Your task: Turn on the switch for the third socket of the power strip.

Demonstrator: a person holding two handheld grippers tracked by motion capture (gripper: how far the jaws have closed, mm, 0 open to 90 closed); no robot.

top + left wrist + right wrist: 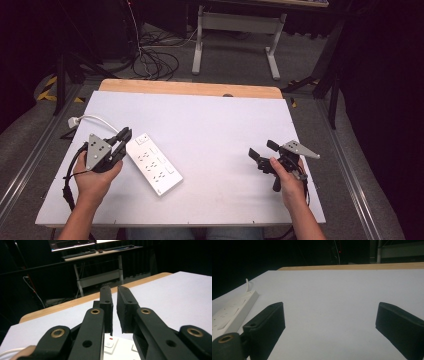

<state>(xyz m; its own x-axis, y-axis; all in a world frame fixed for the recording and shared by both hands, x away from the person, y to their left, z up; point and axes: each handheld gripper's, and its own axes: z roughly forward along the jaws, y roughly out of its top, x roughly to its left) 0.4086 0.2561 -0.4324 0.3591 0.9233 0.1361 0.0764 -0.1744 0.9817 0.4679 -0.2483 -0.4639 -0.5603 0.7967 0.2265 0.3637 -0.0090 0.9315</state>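
My left gripper (121,141) sits at centre left of the high view, jaws nearly together, just over the power strip's (153,163) switch end. My right gripper (261,156) waits lower right, jaws wide apart. I judge the switch (110,342) press comes next: ease down squarely.

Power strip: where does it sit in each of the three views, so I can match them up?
High view: the white power strip lies left of centre on the table, angled, beside the left gripper.
Left gripper view: its switch end shows at the bottom, below the nearly closed jaws.
Right gripper view: it lies at the left edge, its cord end farther off.
Shared landmark: the table's wooden far edge.
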